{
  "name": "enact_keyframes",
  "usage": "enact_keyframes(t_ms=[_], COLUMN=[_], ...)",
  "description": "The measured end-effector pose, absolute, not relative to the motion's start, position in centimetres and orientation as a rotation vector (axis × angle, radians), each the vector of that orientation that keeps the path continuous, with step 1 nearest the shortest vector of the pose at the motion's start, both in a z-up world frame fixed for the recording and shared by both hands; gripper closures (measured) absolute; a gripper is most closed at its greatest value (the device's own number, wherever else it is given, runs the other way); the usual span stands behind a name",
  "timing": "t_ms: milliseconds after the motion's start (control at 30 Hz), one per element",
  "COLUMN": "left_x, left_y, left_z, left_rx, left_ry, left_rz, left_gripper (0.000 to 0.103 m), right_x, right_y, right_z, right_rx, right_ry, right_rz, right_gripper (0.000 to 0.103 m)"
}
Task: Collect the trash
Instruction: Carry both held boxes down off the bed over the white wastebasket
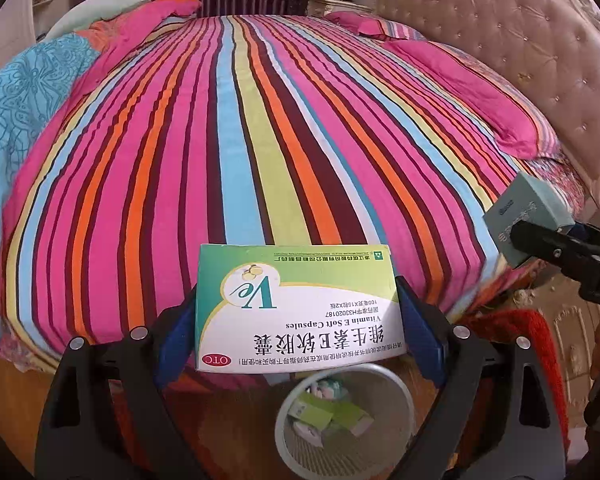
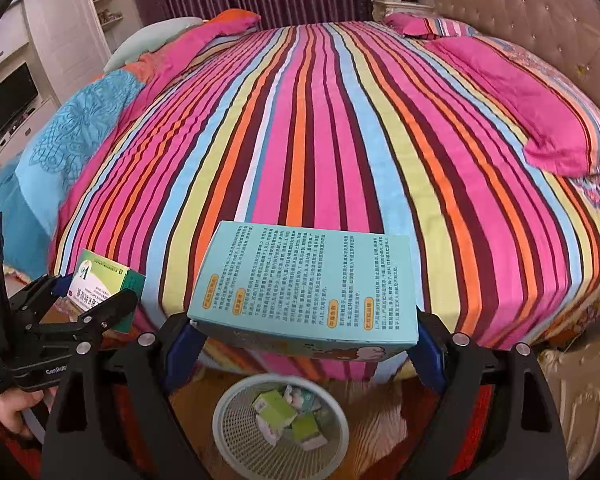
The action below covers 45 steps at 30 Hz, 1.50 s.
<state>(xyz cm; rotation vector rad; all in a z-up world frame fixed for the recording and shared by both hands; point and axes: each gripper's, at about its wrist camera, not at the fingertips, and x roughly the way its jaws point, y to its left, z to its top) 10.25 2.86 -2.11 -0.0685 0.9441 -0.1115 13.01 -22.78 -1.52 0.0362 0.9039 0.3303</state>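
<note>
My left gripper (image 1: pixel 298 320) is shut on a green and white vitamin E box (image 1: pixel 296 308), held in the air above a white mesh waste bin (image 1: pixel 404 396) on the floor. The same box and gripper show in the right wrist view (image 2: pixel 100 284). My right gripper (image 2: pixel 304 320) is shut on a light blue printed box (image 2: pixel 308 284), held above the same bin (image 2: pixel 236 424). The blue box also shows at the right of the left wrist view (image 1: pixel 528 220). The bin holds several small green and white boxes (image 2: pixel 276 408).
A round bed with a striped cover (image 1: pixel 260 140) fills the space ahead. Pink pillows (image 2: pixel 520 100) lie at its right by a tufted headboard (image 1: pixel 520 40). A blue quilt (image 1: pixel 20 100) lies at the left. A red rug (image 1: pixel 516 332) is on the wooden floor.
</note>
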Motion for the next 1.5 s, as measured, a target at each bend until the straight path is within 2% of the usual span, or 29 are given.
enact_keyframes(t_ms=[533,1200,1500], left_x=[3.1,3.2,3.7], left_y=[0.0,-2.2,-1.9], left_z=[-6.9,-12.7,-16.1], left_rx=[-0.074,-0.057,-0.086], left_ry=[1.083,1.298,1.451], left_rz=[-0.191,-0.221,-0.227], left_gripper=[0.016,0.016,0.016], right_x=[7.1,6.6,7.2], right_y=[-21.8,-21.4,-21.0], right_z=[-6.0,-12.9,-15.6], right_rx=[0.066,0.160,0.182], right_ry=[1.040,1.326,1.453], right_rz=[0.356,0.379,0.382], right_gripper=[0.020,0.020,0.020])
